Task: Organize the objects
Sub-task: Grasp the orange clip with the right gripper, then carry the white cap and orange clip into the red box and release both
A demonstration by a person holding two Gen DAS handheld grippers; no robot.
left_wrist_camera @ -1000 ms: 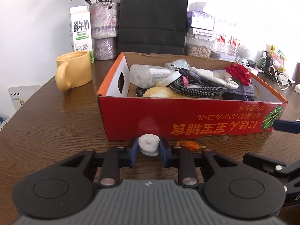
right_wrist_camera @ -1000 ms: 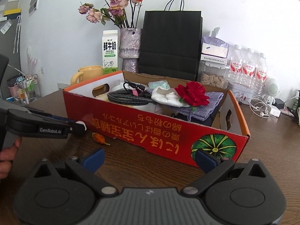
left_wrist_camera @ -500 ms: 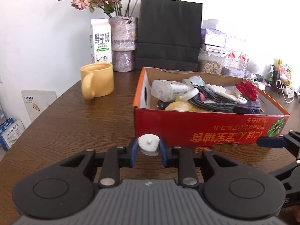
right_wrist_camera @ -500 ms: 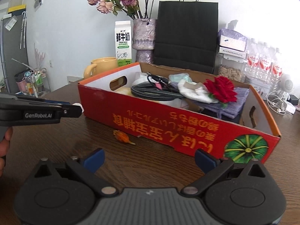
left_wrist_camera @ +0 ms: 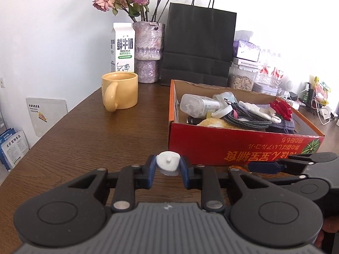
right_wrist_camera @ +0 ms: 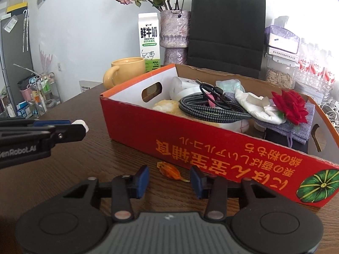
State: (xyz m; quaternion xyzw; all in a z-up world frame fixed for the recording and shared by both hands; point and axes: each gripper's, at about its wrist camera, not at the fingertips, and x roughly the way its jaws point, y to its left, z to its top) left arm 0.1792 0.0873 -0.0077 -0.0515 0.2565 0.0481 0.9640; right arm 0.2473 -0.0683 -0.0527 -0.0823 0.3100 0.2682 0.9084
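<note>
The small orange dried petal (right_wrist_camera: 169, 170) lies on the desk (right_wrist_camera: 84, 158) just before the red box (right_wrist_camera: 211, 146), between the right tool's (right_wrist_camera: 169, 178) jaws, which have just been closing without yet touching it. The left tool (left_wrist_camera: 167, 166) grips a small white cap (left_wrist_camera: 168, 163). Being thin and brittle, the petal may crumble or slip under the pads.

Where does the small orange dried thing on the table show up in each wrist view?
Left wrist: only a sliver of the orange dried thing shows, low right, behind the gripper linkage.
Right wrist: it lies lower centre on the table, between the right gripper fingers, untouched.
Shared landmark: the red box just behind it.
</note>
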